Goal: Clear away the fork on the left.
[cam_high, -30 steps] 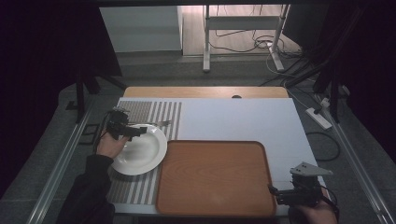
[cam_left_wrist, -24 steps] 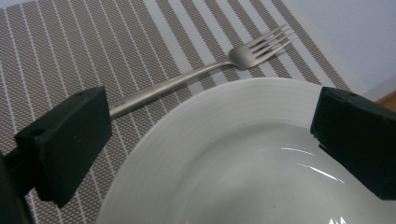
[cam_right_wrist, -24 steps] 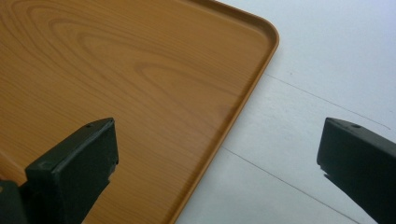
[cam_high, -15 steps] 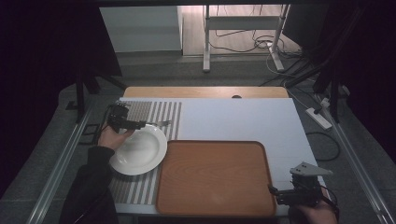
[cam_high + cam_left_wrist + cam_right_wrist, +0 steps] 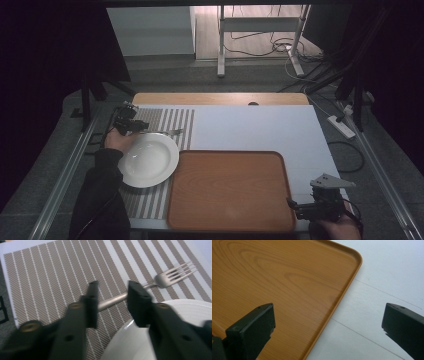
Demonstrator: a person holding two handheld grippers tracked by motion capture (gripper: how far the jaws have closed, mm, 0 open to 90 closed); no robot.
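A metal fork (image 5: 167, 132) (image 5: 172, 276) lies on the striped placemat (image 5: 172, 117) (image 5: 50, 270), just behind the white plate (image 5: 148, 160) (image 5: 185, 315). My left gripper (image 5: 142, 125) (image 5: 112, 288) hovers low over the fork's handle. Its jaws have just been closing and now stand narrow, one on each side of the handle's end. A gap still shows between them, and I see no pad pressing on the handle. My right gripper (image 5: 292, 205) (image 5: 328, 317) rests wide open with nothing in it at the near right corner of the wooden tray (image 5: 230, 190) (image 5: 287, 277).
The tray holds nothing and sits to the right of the plate. White tabletop (image 5: 260, 125) stretches behind it and to its right. Cables and a power strip (image 5: 342, 126) lie on the floor beyond the table's right edge.
My left hand has moved from the plate's far rim back and left onto the fork's handle, and its jaws have narrowed. The right gripper has stayed put.
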